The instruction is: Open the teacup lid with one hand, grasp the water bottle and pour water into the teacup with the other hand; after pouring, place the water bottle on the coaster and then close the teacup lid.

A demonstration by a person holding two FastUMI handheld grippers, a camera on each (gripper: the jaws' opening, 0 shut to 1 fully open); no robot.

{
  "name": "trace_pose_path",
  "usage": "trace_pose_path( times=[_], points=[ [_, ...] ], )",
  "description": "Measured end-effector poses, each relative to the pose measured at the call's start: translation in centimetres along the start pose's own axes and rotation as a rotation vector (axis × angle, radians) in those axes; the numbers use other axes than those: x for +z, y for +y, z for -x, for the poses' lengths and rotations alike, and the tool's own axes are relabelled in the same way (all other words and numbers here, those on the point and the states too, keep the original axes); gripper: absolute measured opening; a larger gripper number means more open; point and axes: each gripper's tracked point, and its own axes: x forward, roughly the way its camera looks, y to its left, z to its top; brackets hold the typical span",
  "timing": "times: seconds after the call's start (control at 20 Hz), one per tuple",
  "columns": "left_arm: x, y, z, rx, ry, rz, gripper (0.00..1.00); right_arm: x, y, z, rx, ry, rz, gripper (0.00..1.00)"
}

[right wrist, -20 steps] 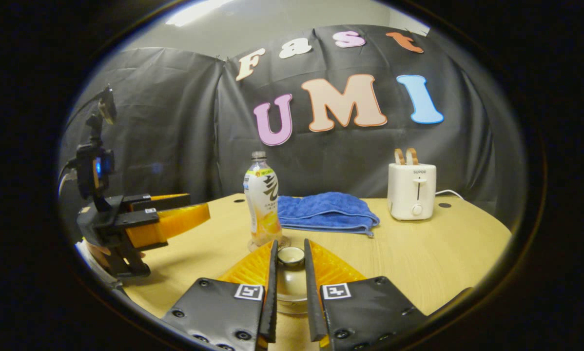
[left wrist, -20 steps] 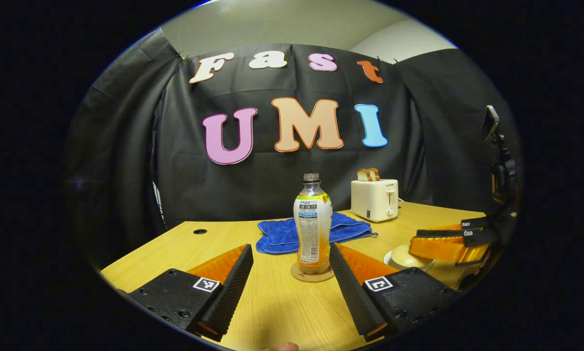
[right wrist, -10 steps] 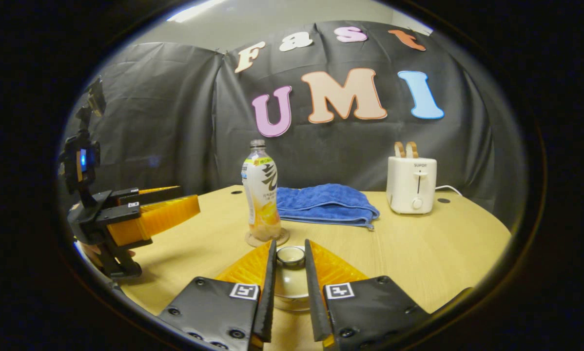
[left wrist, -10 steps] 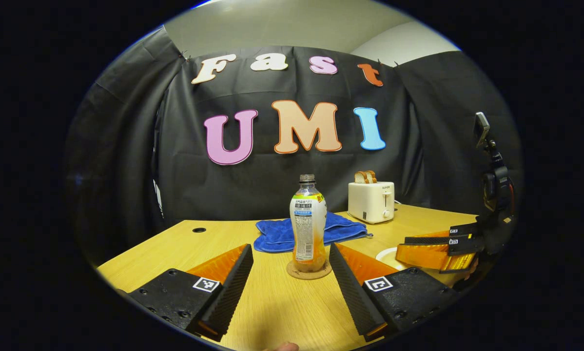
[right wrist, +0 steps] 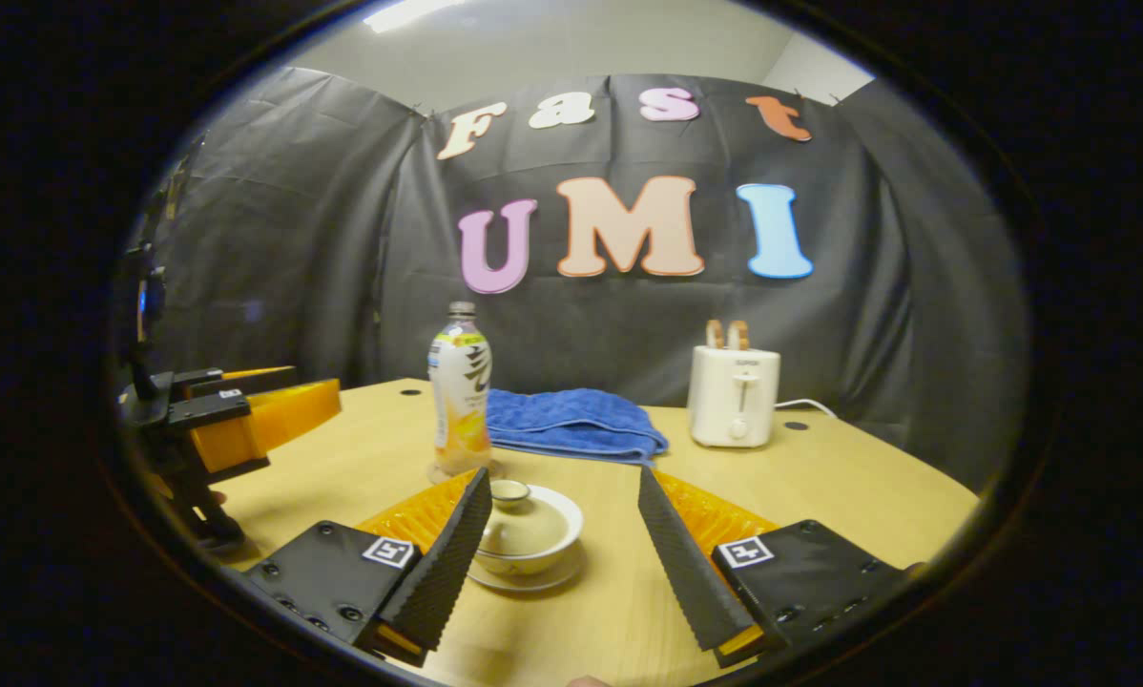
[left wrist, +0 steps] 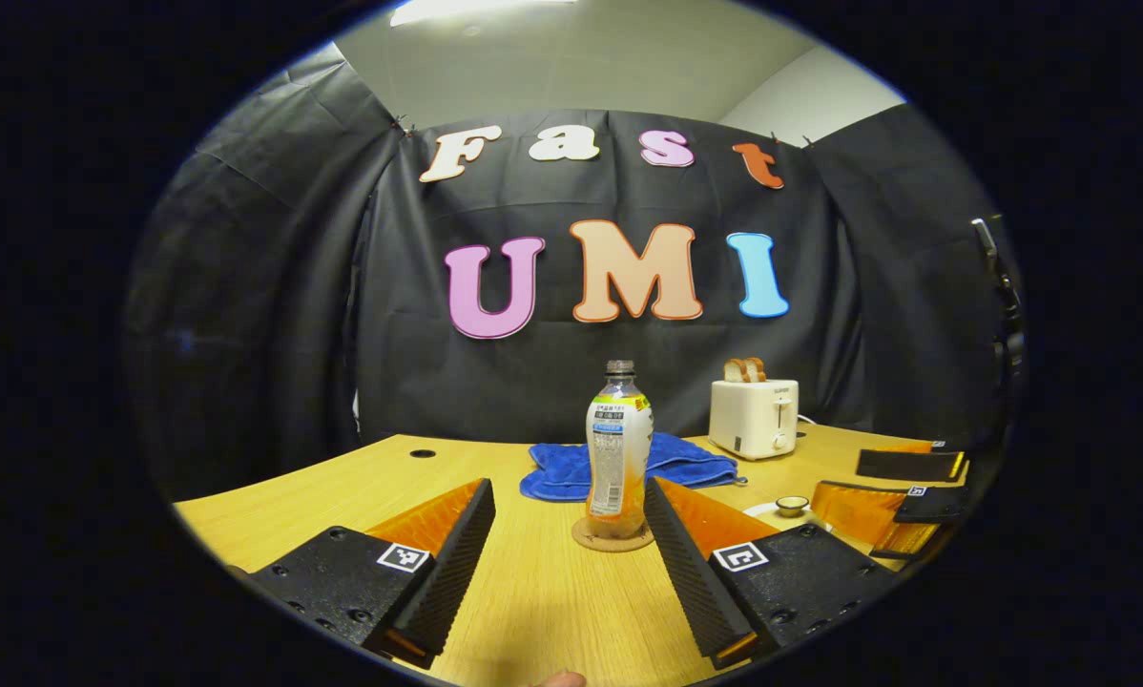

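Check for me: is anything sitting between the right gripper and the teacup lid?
Nothing visible. In the right gripper view the right gripper is open, and the lidded teacup sits on its saucer just ahead, toward its left finger. The water bottle on its coaster, the blue towel and the toaster all stand farther back.

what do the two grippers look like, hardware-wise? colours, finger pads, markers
Both match: the left gripper and the right gripper each have black bolted finger bases carrying a small square black-and-white marker, translucent orange wedge-shaped fingers, and black ribbed pads on the inner faces. No sleeves in view.
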Motion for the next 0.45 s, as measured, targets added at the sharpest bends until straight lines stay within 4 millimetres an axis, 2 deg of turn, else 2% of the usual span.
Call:
trace_pose_path(
  times=[0.2,0.35,0.45],
  points=[
    [-1.3,-1.0,0.5,-0.011,0.037,-0.017,0.92,0.1,-1.5,1.2,-0.064,-0.025,-0.054,0.96],
    [-2.5,-1.3,1.3,-0.010,0.061,-0.030,0.92,0.0,-1.7,1.2,-0.070,-0.021,-0.065,0.96],
    [-2.1,-1.8,0.8,-0.027,0.064,-0.026,0.92,0.2,-1.8,1.5,-0.081,-0.025,-0.066,0.96]
  ],
)
